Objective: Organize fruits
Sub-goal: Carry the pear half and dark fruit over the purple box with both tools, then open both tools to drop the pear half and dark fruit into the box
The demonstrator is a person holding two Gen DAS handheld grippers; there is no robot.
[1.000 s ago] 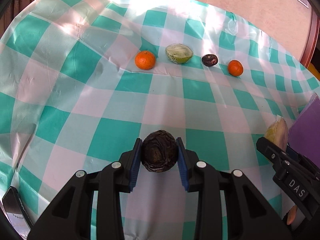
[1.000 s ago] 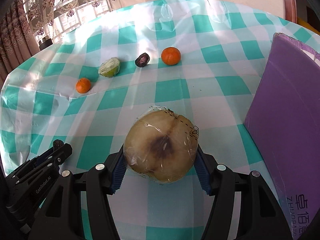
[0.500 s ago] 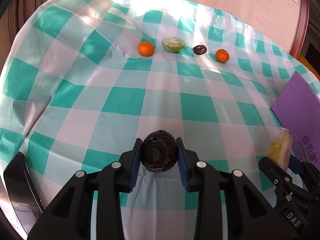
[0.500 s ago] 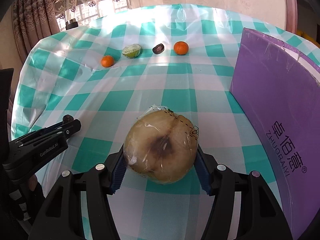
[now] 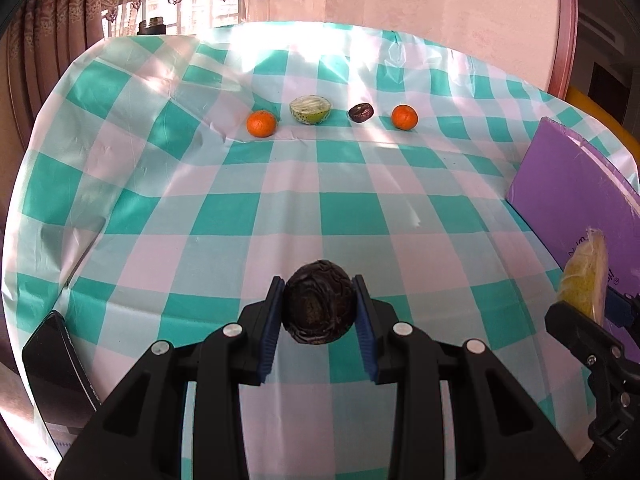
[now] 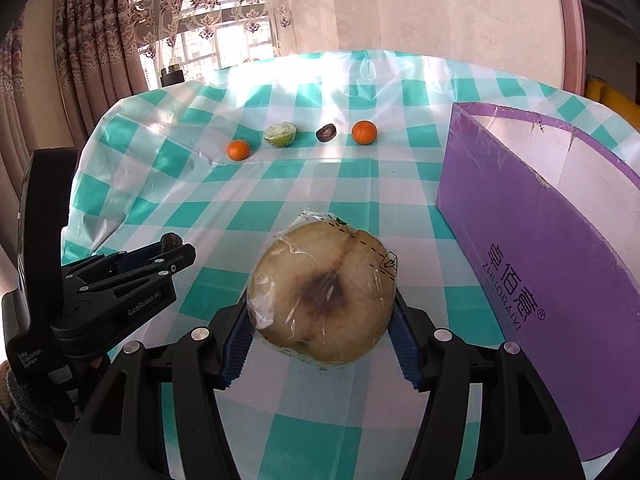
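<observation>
My left gripper is shut on a dark wrinkled passion fruit and holds it above the near part of the checked table. My right gripper is shut on a plastic-wrapped, browned cut fruit half, also off the cloth; it also shows in the left wrist view. At the far side lie, in a row, an orange, a green cut fruit half, a small dark fruit and a second orange. A purple box stands open on the right.
The teal-and-white checked cloth is wrinkled near the left orange. A black phone-like object lies at the near left table edge. A window with curtains and a wall are behind the table.
Both grippers have pulled back and risen with their fruit still held; the fruit row looks farther away and more of the purple box and the room shows.
</observation>
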